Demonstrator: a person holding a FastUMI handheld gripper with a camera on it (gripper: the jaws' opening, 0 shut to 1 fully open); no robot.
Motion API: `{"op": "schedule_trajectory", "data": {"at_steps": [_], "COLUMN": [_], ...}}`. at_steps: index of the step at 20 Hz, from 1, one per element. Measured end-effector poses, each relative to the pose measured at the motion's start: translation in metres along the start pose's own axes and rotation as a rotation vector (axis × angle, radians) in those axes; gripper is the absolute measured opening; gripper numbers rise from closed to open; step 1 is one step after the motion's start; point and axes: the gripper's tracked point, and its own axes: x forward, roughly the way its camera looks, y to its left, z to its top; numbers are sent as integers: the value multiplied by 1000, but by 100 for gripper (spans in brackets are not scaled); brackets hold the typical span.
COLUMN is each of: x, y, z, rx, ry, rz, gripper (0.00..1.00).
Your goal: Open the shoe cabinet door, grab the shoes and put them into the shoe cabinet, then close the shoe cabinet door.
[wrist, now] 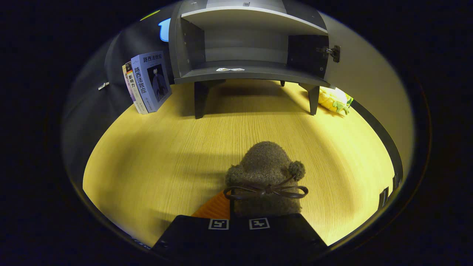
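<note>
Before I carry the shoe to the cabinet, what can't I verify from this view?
- Grip: the gripper body covers the jaws and the shoe's heel, so closure cannot be told.
- Cabinet top and door: cut off at the view's edge.
- Plush toy: partly hidden behind the cabinet's leg.

Gripper (pixel 240 218): body appeared as a wide, flat, dark block, broader toward the rear and narrowing forward. Two small square tags (pixel 238 224) with white borders and dark blocky patterns sat side by side on its top front edge, either side of a thin centre seam. A small round fastener showed near its rear left corner. Fingers were close together; their tips were hidden, so how they stood could not be told.
</note>
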Motion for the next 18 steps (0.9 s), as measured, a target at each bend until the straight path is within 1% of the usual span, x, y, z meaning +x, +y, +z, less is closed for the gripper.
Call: {"op": "schedule_trajectory", "data": {"at_steps": [2,4,8,12,15,18], "x": [-8,-24,-67,-111,-142,-170], "y": [-1,0,-8,-30,-40,-46], "z": [-1,10,47,82,111,151], "rx": [-12,-29,-48,-48,-53,-94], "ry": [13,-6,-48,-65,-80,-146], "rz": [3,14,42,58,95,125], "gripper": [5,5,5,5,5,5]}}
